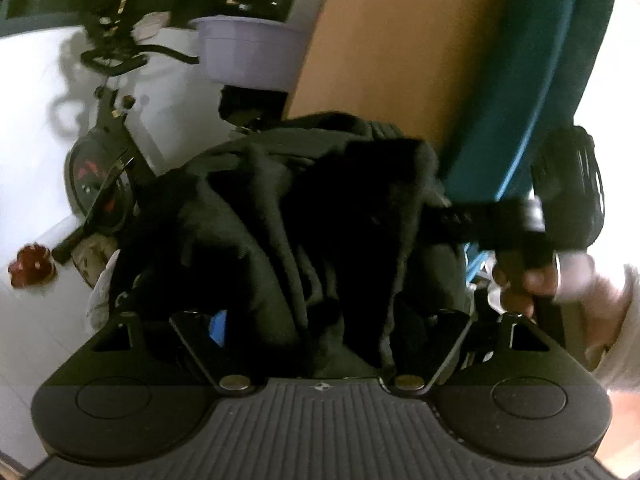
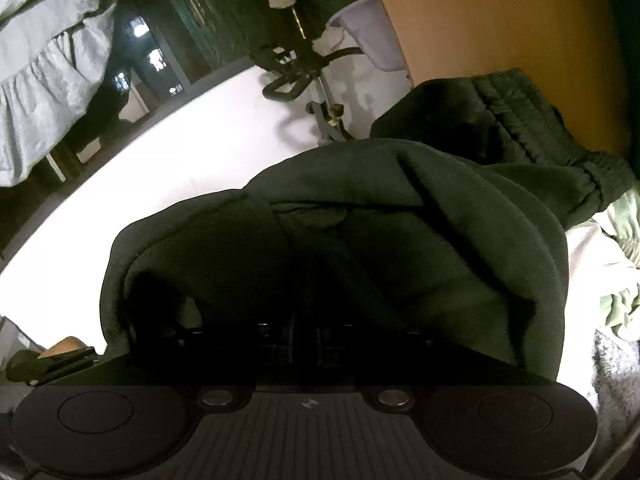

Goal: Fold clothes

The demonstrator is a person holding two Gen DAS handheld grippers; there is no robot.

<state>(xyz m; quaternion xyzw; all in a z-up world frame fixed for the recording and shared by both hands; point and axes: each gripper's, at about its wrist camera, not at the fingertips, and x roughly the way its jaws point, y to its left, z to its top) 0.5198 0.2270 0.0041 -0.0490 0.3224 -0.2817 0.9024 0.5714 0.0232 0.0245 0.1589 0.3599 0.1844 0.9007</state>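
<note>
**Dark green sweatpants bunched up in both grippers**

My left gripper (image 1: pixel 320 320) is clamped on a wad of the dark green sweatpants (image 1: pixel 280 208), held up off the floor. My right gripper (image 2: pixel 304 336) is buried under the same cloth, so I can't tell its grip. Behind: exercise bike (image 1: pixel 104 152), lavender tub (image 1: pixel 248 52), wooden door (image 1: pixel 384 40).

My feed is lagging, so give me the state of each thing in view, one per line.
dark garment: bunched, lifted, not folded.
left tool: fingers hidden in cloth, grip unclear.
right tool: clamped on the garment's edge.
lavender basket: upright.
pale green clothes: crumpled.
</note>
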